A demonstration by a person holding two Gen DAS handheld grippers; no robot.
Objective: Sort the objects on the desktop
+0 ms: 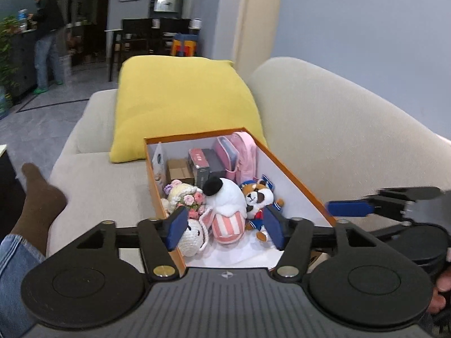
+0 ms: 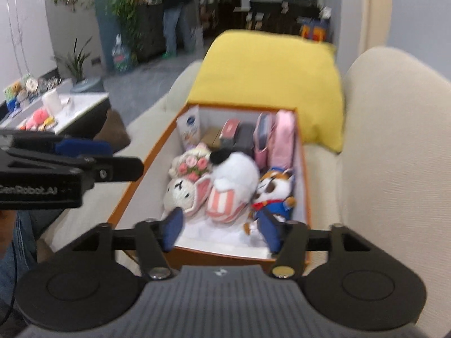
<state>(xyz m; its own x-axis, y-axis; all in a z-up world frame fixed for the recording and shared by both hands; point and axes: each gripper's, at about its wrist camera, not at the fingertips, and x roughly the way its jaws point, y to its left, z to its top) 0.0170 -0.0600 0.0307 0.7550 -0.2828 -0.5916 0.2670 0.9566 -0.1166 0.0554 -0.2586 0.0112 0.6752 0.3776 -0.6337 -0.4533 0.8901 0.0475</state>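
Observation:
An orange box (image 1: 296,180) (image 2: 141,174) with a white inside sits on a beige sofa. It holds a white plush with a pink striped base (image 1: 228,214) (image 2: 231,188), a crocheted bunny (image 1: 193,236) (image 2: 180,191), a sailor raccoon plush (image 1: 259,200) (image 2: 274,191), a flower doll (image 1: 186,194), pink cases (image 1: 239,152) (image 2: 276,138) and small boxes (image 1: 201,163). My left gripper (image 1: 225,228) is open and empty over the box's near end. My right gripper (image 2: 221,229) is open and empty just before the box's near wall.
A yellow cushion (image 1: 180,101) (image 2: 270,76) leans behind the box. The sofa back (image 1: 352,140) rises on the right. A low table (image 2: 56,107) with toys stands at left. My leg (image 1: 36,208) rests on the sofa. A person (image 1: 48,36) stands far back.

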